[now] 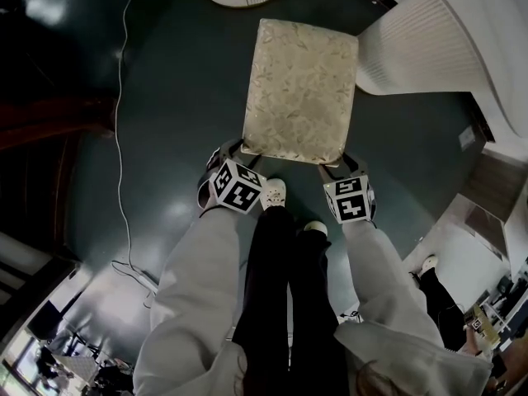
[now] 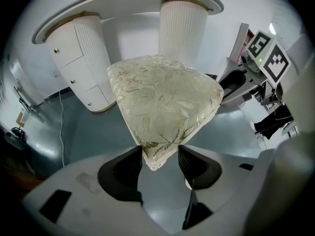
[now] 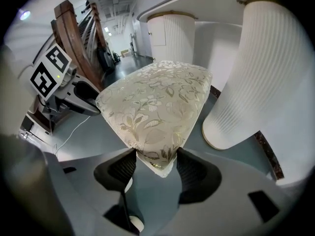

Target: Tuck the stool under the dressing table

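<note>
Two tools (image 1: pixel 237 148) (image 1: pixel 337 163) gripping stool (image 1: pixel 301 89), table (image 2: pixel 128 3) ahead

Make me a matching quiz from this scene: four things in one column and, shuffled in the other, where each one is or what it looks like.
1. stool
2. left gripper
3. right gripper
4. cable

A. white, lying on the dark floor
B. clamped on the stool's near right corner
C. pale gold, leaf-patterned top
D. clamped on the stool's near left corner

Pairs: 1-C, 2-D, 3-B, 4-A
</note>
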{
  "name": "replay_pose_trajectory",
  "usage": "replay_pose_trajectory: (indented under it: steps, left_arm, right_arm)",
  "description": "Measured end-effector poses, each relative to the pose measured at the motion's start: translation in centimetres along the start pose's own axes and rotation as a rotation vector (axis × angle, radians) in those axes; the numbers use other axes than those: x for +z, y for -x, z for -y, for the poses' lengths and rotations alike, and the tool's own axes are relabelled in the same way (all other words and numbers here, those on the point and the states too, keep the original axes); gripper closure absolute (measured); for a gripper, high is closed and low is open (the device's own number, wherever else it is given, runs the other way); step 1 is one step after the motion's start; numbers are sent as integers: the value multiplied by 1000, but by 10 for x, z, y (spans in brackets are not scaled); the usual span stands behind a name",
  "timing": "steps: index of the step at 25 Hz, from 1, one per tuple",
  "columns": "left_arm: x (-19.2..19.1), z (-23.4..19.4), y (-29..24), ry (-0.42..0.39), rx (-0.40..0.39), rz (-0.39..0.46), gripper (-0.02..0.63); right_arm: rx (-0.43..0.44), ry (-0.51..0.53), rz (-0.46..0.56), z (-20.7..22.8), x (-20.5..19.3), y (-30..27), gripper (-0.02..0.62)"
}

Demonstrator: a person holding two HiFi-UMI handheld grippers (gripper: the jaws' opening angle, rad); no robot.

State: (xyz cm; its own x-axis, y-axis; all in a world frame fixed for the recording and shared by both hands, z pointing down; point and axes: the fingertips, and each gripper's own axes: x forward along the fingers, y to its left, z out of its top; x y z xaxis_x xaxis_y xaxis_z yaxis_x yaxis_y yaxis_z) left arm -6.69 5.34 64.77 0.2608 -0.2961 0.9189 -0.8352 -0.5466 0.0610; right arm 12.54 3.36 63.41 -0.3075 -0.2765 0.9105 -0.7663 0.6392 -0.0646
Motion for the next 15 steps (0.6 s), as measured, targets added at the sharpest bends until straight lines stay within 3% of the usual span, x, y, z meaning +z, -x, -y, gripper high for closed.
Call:
replay_pose_trajectory:
  steps: [9, 15]
  left_arm:
    - [4, -17, -4, -62, -47, -17, 368]
    - [9, -30, -11, -69, 1, 1, 373]
  right_arm:
    - [-13, -24, -3, -4, 7, -7, 284]
    - [-23, -46, 13, -3, 14, -18, 285]
